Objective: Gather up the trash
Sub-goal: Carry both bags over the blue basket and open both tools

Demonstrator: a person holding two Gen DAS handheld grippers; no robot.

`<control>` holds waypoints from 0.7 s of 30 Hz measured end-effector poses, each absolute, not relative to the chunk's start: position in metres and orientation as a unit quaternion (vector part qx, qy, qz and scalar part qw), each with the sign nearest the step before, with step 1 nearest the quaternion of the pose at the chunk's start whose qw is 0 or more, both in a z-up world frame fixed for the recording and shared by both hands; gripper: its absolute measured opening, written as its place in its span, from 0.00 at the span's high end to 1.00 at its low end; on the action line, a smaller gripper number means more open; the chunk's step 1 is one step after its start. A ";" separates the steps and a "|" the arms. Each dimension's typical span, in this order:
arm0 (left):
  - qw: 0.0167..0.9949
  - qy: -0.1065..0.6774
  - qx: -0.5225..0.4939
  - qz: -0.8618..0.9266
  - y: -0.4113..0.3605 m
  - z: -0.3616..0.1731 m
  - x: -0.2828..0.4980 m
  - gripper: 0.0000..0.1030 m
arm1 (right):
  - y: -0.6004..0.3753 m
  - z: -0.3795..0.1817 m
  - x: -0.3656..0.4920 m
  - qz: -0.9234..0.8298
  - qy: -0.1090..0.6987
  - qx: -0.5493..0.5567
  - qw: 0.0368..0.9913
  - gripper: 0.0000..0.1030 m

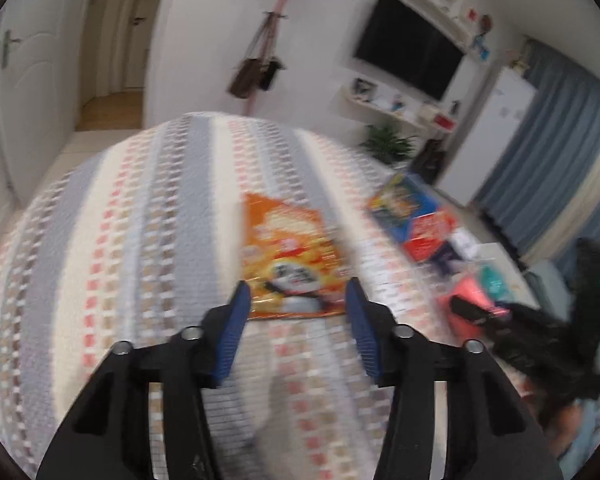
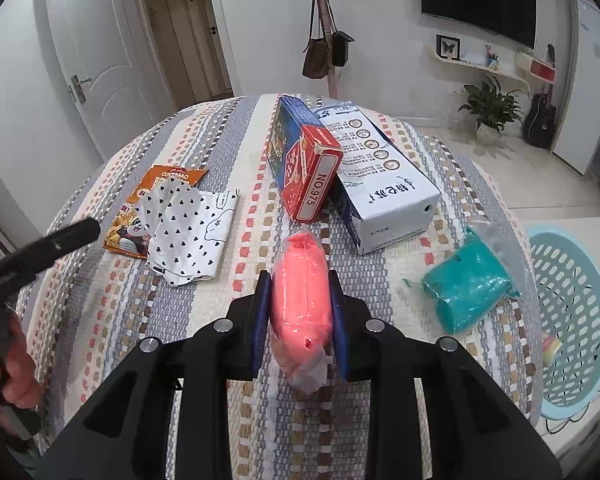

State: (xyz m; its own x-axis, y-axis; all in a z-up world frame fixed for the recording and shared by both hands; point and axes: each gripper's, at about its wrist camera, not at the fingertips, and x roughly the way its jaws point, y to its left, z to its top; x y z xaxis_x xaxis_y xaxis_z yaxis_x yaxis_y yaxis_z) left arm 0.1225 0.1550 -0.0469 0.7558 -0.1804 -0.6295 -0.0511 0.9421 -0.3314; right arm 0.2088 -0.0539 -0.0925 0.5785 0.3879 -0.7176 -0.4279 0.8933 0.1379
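Note:
My right gripper (image 2: 300,280) is shut on a pink plastic-wrapped bundle (image 2: 302,304), held just over the striped tablecloth (image 2: 140,320). A teal bundle (image 2: 470,288) lies to its right. An orange snack bag (image 2: 160,180) lies at the left, half covered by a white heart-print cloth (image 2: 192,228). The left gripper's finger (image 2: 72,236) reaches in from the left, a hand (image 2: 16,368) behind it. The left wrist view is blurred. There my left gripper (image 1: 298,292) stands open, and the near edge of the orange snack bag (image 1: 292,248) shows between its tips.
A red box (image 2: 312,172), a blue box (image 2: 284,132) and a white carton (image 2: 384,184) are stacked at the table's far side. A pale blue basket (image 2: 572,404) stands on the floor off the table's right edge. A potted plant and a guitar stand by the wall.

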 end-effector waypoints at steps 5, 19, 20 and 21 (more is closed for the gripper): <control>0.906 0.381 -0.167 -0.074 0.130 -0.055 0.151 0.53 | -0.055 -0.090 0.204 0.235 0.386 -0.012 0.892 0.76; 0.905 0.392 -0.148 -0.071 0.095 -0.061 0.178 0.95 | -0.064 -0.082 0.197 0.250 0.358 0.002 0.900 0.76; 0.908 0.387 -0.145 -0.071 0.096 -0.057 0.176 0.95 | -0.064 -0.082 0.197 0.250 0.358 0.002 0.900 0.76; 0.912 0.379 -0.141 -0.072 0.093 -0.051 0.173 0.95 | -0.065 -0.081 0.196 0.247 0.355 0.005 0.901 0.76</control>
State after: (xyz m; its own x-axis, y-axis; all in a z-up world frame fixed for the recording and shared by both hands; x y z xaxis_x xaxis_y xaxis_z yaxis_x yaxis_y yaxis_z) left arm 0.1731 0.0929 -0.0513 0.7017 -0.2376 -0.6717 0.0243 0.9502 -0.3108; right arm 0.1963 -0.0653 -0.0810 0.6249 0.4499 -0.6380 -0.4422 0.8775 0.1856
